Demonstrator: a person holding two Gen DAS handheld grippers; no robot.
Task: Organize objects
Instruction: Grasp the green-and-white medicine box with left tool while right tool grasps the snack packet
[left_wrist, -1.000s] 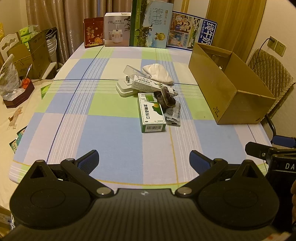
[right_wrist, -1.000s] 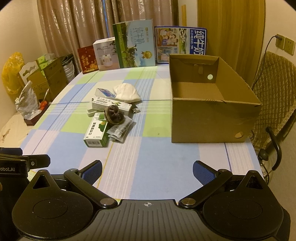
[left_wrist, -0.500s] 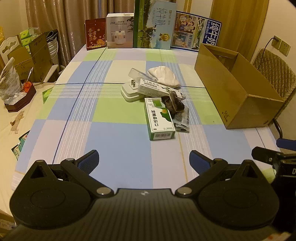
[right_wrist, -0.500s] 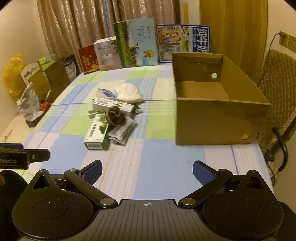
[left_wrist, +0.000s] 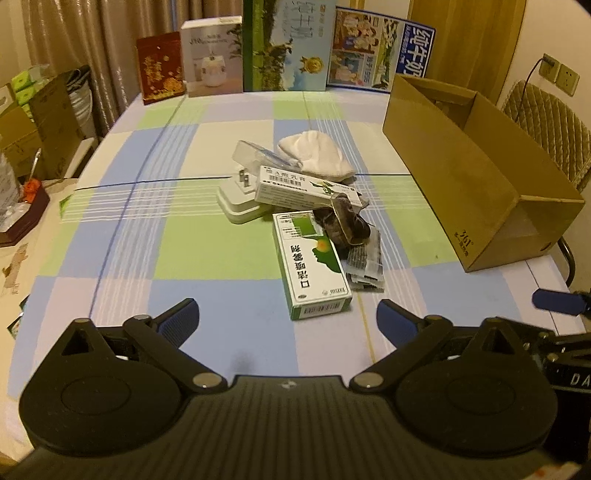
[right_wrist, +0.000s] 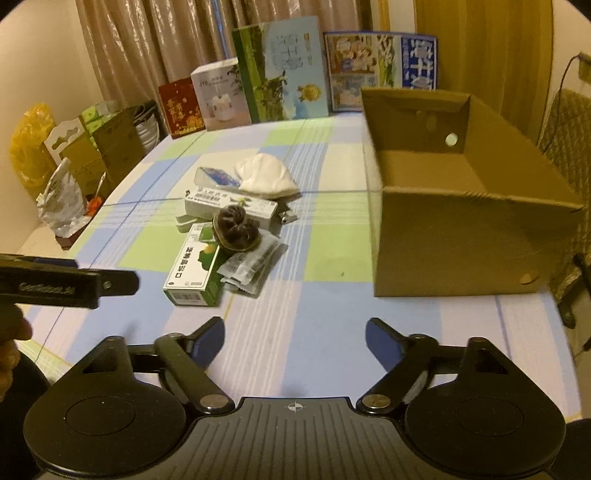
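A small pile lies mid-table: a green and white medicine box, a long white box, a dark brown scrunchie, foil sachets, a white charger plug, a clear case and a white cloth. An open cardboard box stands to the right, empty inside. My left gripper is open just short of the green box. My right gripper is open over bare tablecloth, holding nothing.
Upright printed cartons line the table's far edge. Cardboard boxes and bags crowd the floor at left. A quilted chair stands behind the box. The other gripper shows at each frame's side.
Both grippers have moved forward over the table toward the pile, which looks larger and nearer now. Their jaws stay open. Nothing on the table has shifted.
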